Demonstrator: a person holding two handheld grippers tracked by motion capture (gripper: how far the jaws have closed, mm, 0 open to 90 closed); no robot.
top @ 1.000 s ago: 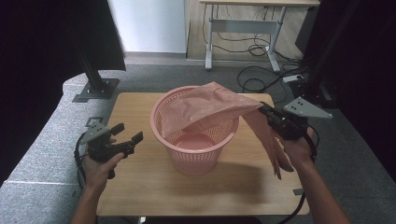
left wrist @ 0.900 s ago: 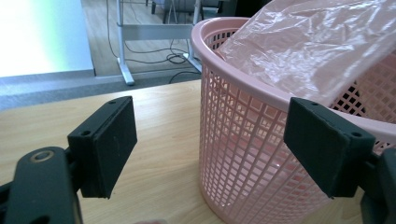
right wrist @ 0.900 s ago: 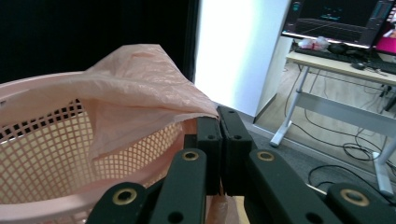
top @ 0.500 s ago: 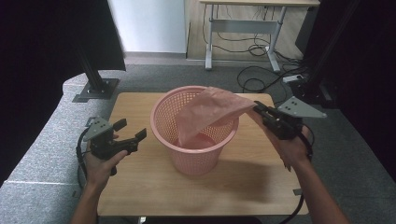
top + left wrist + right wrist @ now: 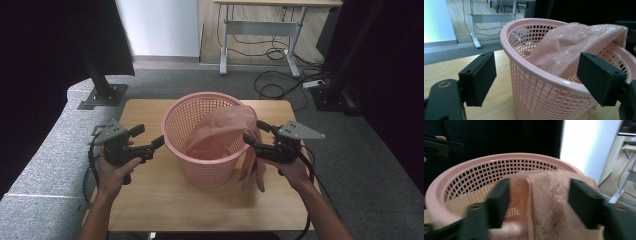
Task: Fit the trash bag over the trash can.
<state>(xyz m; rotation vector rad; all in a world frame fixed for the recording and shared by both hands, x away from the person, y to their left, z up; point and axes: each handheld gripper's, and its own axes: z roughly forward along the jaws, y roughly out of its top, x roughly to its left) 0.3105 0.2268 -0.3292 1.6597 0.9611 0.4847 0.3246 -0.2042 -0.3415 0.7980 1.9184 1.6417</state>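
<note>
Lining the pink basket (image 5: 207, 145)

The right gripper (image 5: 251, 134) has just been opening, releasing the pink bag (image 5: 225, 132) draped over the right rim; the left gripper (image 5: 150, 140), jaws apart, should catch the near-left edge.

The laundry basket (image 5: 207, 137) stands upright in the middle of the table (image 5: 165, 200). A plastic bag (image 5: 227, 132) lies partly in the basket and hangs over its right rim, down the outside. The left gripper (image 5: 150, 142) is just left of the basket, the right gripper (image 5: 252, 135) just right of it, at the bag. Behind the table, on the floor, stands a desk frame (image 5: 265, 30) with cables (image 5: 275, 82).
</note>
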